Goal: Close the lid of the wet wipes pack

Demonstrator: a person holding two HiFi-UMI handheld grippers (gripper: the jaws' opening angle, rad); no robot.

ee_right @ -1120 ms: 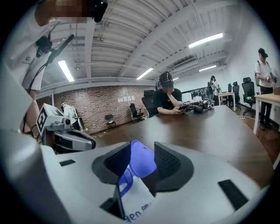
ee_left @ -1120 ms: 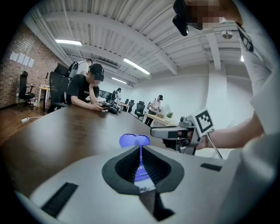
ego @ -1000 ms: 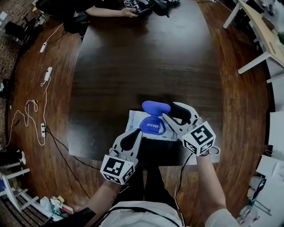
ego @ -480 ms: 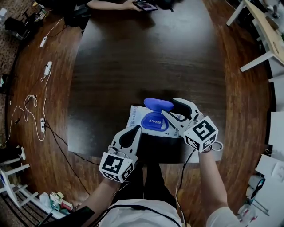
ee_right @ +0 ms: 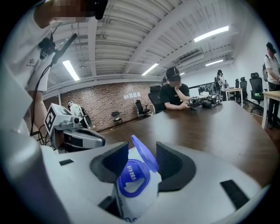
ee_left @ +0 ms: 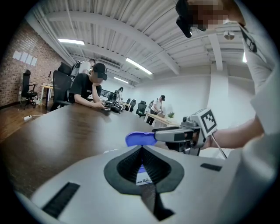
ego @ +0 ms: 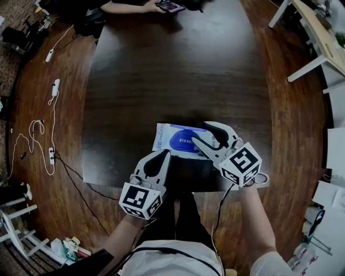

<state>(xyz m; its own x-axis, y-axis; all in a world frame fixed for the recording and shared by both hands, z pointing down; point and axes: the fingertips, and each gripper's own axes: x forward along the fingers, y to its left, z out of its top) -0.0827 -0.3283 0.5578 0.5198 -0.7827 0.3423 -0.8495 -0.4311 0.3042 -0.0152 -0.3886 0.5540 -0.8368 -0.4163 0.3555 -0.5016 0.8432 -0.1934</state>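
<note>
The wet wipes pack [ego: 167, 141] is white with a blue oval lid frame [ego: 183, 142]. It lies flat near the front edge of the dark table [ego: 178, 70]. Its blue lid [ee_right: 145, 152] stands tilted up on its hinge. My right gripper [ego: 200, 132] is open over the pack's right end. In the right gripper view the raised lid rises between its pads [ee_right: 170, 162], with no pad pressing on it. My left gripper [ego: 164, 156] is shut and empty, just in front of the pack. In the left gripper view the lid [ee_left: 140, 138] shows beyond its closed tips.
A person [ee_right: 175, 94] sits at the table's far end with a device in hand [ego: 170, 6]. Cables and a power strip [ego: 55, 89] lie on the wood floor to the left. White desks [ego: 318, 38] stand at the right. The table's front edge [ego: 161, 186] runs under both grippers.
The blue lid showed as a broad oval in the head view and now shows as a thin edge. My right gripper's jaws have spread wider and shifted slightly. The left gripper has kept still.
</note>
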